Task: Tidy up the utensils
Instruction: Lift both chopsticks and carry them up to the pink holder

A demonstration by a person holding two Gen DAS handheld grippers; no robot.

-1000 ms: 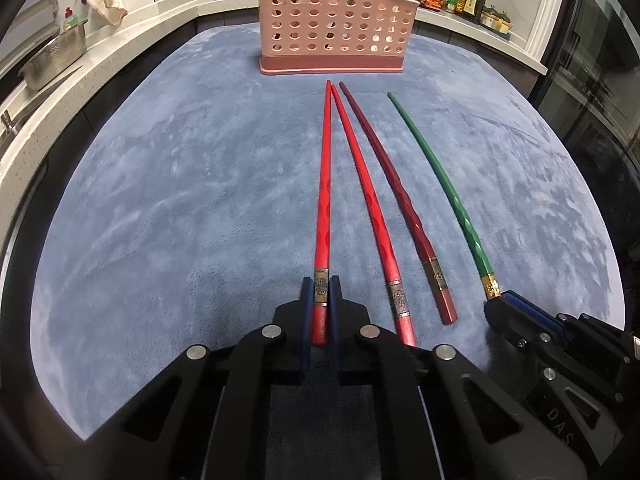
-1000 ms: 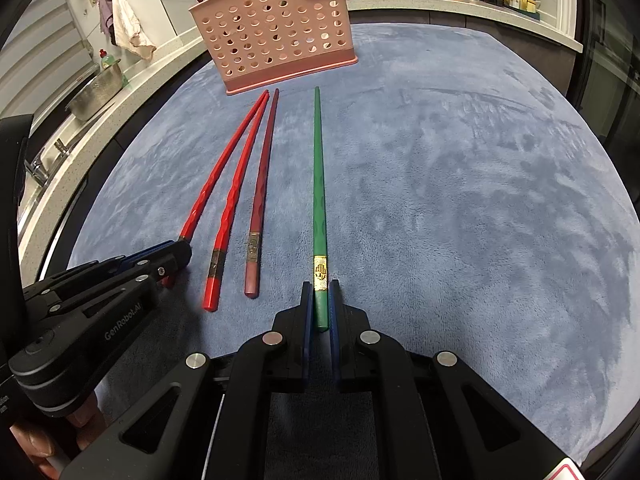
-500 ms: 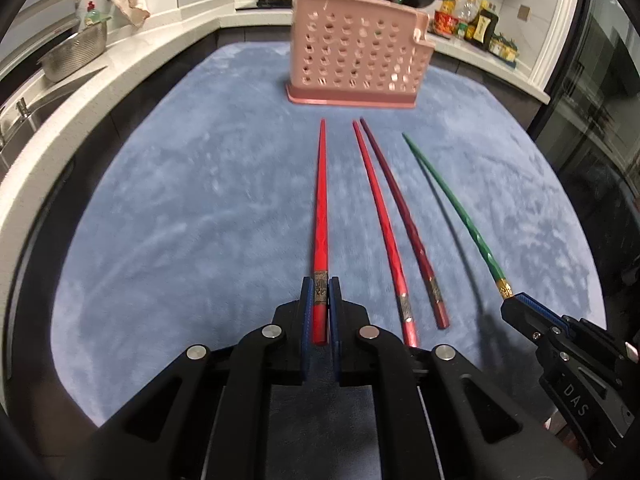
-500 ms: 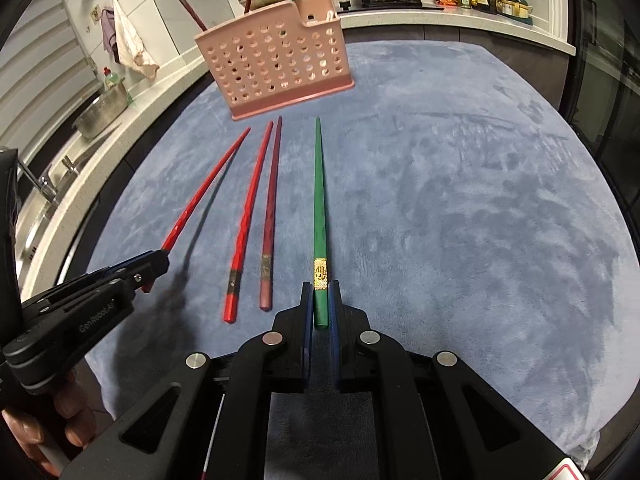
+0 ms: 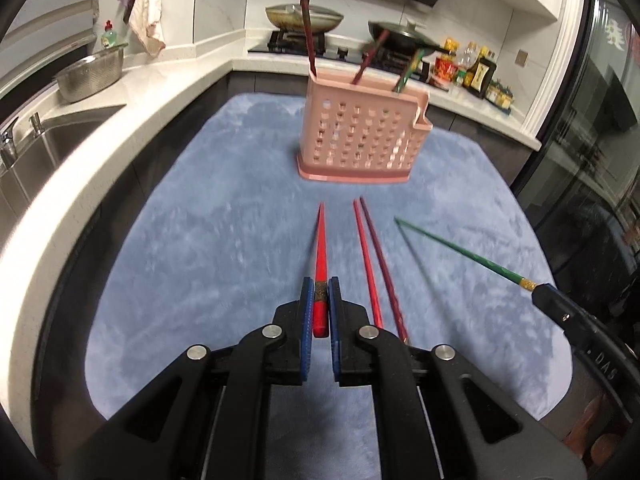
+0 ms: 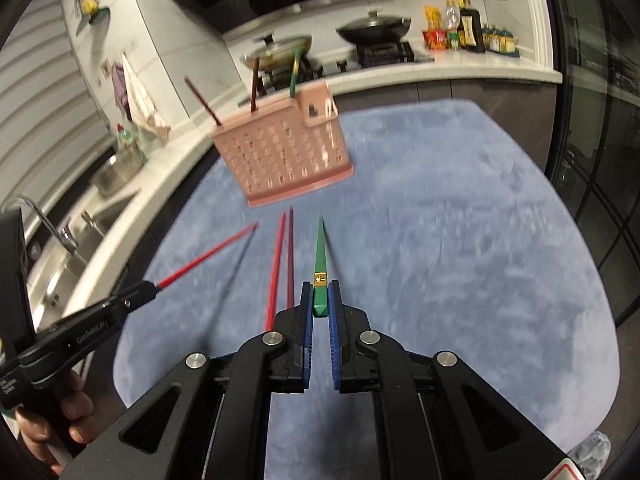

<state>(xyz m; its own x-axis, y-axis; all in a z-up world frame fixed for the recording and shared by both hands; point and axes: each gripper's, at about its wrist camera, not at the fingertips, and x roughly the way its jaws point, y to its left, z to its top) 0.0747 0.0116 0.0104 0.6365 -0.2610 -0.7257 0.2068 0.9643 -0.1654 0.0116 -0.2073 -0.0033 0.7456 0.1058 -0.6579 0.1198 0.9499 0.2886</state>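
Observation:
My left gripper (image 5: 320, 286) is shut on the thick end of a red chopstick (image 5: 320, 256), held above the blue mat with its tip toward the pink perforated holder (image 5: 362, 140). My right gripper (image 6: 320, 288) is shut on the butt of a green chopstick (image 6: 320, 252), also lifted off the mat. A second red chopstick (image 5: 366, 256) and a dark maroon chopstick (image 5: 384, 264) still lie side by side on the mat between the two held ones. Three chopsticks stand in the holder (image 6: 286, 160). The right gripper (image 5: 560, 312) shows at the left wrist view's right edge.
The blue mat (image 5: 200, 260) covers the table. A white counter with a sink (image 5: 52, 148) and a steel colander (image 5: 90, 76) runs along the left. Behind the holder stands a stove with two pans (image 5: 304, 18) and several bottles (image 5: 476, 72). A hand (image 6: 60, 420) holds the left gripper.
Both grippers have risen with their chopsticks, lifting the red and the green one off the mat. The views have tilted up, showing more of the kitchen. The other two chopsticks stayed put.

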